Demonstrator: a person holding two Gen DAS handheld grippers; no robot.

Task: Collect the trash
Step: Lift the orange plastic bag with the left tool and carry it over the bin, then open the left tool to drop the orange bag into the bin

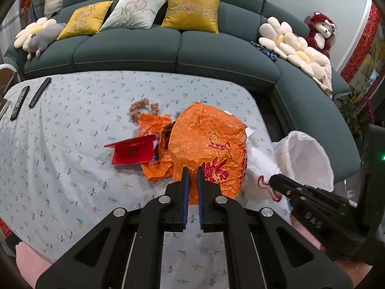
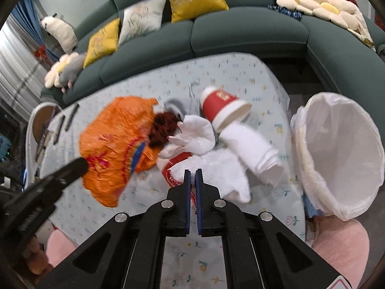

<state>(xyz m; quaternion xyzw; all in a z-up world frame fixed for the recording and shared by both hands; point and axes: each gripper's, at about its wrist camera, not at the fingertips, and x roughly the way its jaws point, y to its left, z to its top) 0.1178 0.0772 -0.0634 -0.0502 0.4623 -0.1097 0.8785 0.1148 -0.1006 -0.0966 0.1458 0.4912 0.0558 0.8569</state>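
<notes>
left gripper (image 1: pixel 193 168): jaws nearly together, a thin gap between the blue pads; tips sit at the near edge of the orange plastic bag (image 1: pixel 209 144); whether they pinch the film cannot be told; seen from the right wrist view as a black shape at the bag's near-left side
right gripper (image 2: pixel 193 171): jaws drawn close, narrow slit between pads; white cloth with red stitched edge (image 2: pixel 178 175) runs into the slit, looks clamped on it; left wrist view shows its tip touching the same red-trimmed white cloth
orange plastic bag: crumpled, puffed up, red print on it; lies mid-table on the floral tablecloth (image 1: pixel 60 144); a second flatter orange piece beside it to the left
red envelope (image 1: pixel 133 153): partly open, resting against the flat orange piece, left of the bag
paper cup (image 2: pixel 222 109): red with white rim, tipped on its side, mouth toward the bin; lying on the white towel heap
white towels (image 2: pixel 252 149): one rolled, others bunched; just right of the orange bag, touching it
hair scrunchie (image 1: pixel 143 107): pinkish, behind the orange pieces
trash bin (image 2: pixel 336 154): white liner, at the table's right edge, tilted in view, mouth open
remotes (image 1: pixel 28 97): two black, far-left of table, well apart from the trash
sofa (image 1: pixel 168 45): dark green, yellow and pale cushions, flower pillows, plush toys
</notes>
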